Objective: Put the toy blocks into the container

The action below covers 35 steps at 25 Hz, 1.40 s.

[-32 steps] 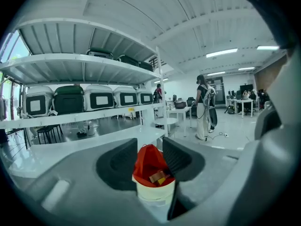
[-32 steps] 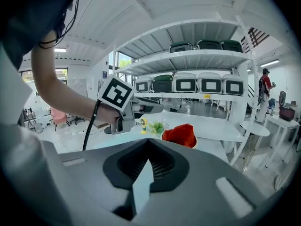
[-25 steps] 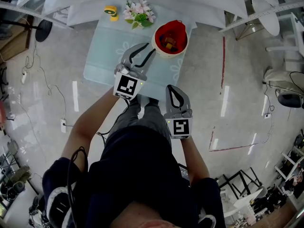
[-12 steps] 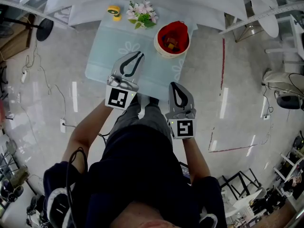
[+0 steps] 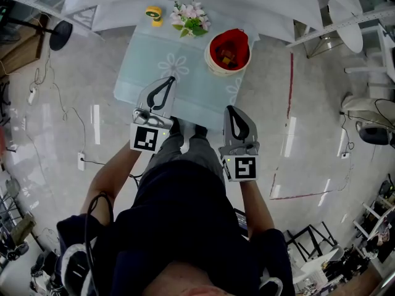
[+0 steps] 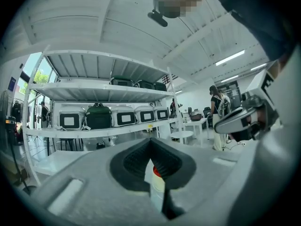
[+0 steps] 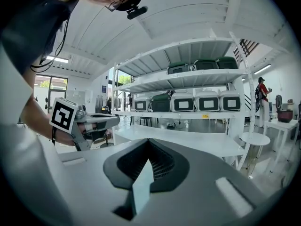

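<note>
Nearest the person, the left gripper (image 5: 170,79) hangs over the near left part of the tabletop (image 5: 185,73). Its jaws have just been closing and now meet, with nothing between them. The right gripper (image 5: 232,109) is held at the near right corner, its jaws also pressed together and empty. Farther off, toward the far right corner, stands the red-lined container (image 5: 217,70), well apart from both grippers, with the toy blocks (image 5: 227,54) lying inside it. Along the far edge sit a bunch of flowers (image 5: 190,17) and a small yellow object (image 5: 153,14).
</note>
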Each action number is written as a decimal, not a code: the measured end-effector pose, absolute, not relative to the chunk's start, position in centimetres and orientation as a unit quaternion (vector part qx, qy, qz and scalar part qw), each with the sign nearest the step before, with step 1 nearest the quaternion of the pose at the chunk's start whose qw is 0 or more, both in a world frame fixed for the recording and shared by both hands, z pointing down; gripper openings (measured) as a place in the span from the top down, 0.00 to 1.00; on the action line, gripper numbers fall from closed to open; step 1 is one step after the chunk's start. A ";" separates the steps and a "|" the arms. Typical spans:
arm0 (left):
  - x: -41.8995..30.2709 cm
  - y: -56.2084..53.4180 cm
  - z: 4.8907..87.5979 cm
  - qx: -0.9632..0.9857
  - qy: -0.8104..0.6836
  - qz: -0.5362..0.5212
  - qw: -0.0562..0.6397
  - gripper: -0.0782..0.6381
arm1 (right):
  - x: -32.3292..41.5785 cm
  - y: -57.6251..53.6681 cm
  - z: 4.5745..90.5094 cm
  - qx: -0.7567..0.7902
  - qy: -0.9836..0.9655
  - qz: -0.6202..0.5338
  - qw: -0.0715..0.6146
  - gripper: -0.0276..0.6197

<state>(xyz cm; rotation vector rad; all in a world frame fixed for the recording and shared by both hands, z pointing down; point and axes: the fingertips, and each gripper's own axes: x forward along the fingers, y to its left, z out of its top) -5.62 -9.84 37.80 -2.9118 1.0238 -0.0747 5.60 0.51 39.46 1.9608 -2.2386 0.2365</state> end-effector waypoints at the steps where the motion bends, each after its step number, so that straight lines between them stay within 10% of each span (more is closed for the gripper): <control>1: -6.0 -9.7 37.9 -0.942 0.334 -0.026 0.026 0.89 | 5.6 0.5 39.4 0.655 -0.747 0.078 0.077 0.96; 35: -13.1 -8.6 38.8 -0.908 0.419 -0.029 0.017 0.89 | 5.4 -0.3 38.0 0.670 -0.734 0.049 0.099 0.96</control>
